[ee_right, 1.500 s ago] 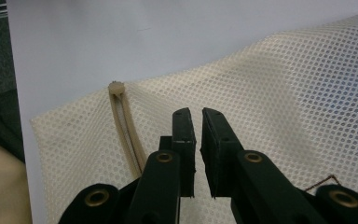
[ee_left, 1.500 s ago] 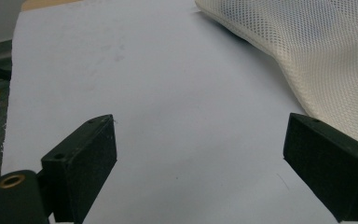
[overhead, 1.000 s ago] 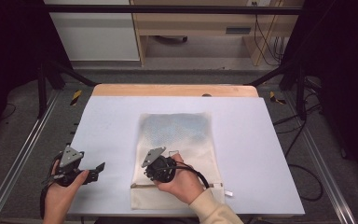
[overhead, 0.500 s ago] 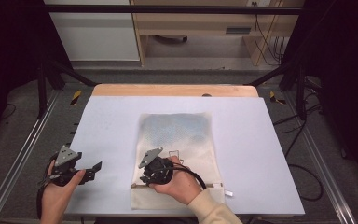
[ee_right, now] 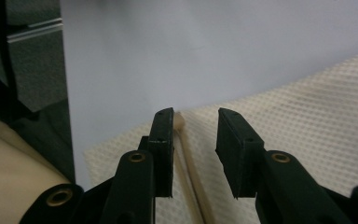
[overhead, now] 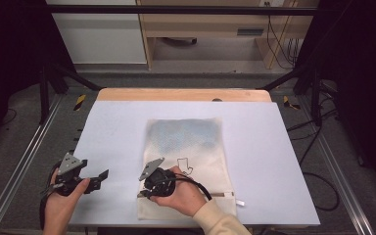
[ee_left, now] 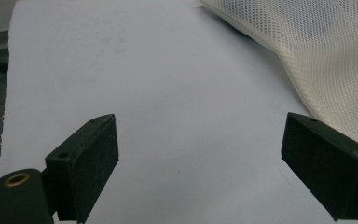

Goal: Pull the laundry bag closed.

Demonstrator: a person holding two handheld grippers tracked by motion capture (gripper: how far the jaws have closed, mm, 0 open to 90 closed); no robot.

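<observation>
A cream mesh bag (overhead: 188,161) lies flat on the pale worktop (overhead: 274,161), its long side running away from the person. The right tongs (overhead: 144,188) sit over the bag's near left corner, low on the cloth. In the right gripper view their jaws stand a narrow gap apart and have just been closing a little. The bag's seam strip (ee_right: 186,158) runs up between them, but the pads do not press on it, so nothing is gripped. Bag mesh spreads out under and to the right of these jaws; bare worktop lies beyond them.

The left tongs (overhead: 103,175) rest well to the left of the bag, over bare worktop near its front left edge, pointing toward the right tongs. Their jaws are spread wide with nothing between them. In the left gripper view the bag's edge (ee_left: 307,51) lies ahead and to the right of them, apart from both jaws.
</observation>
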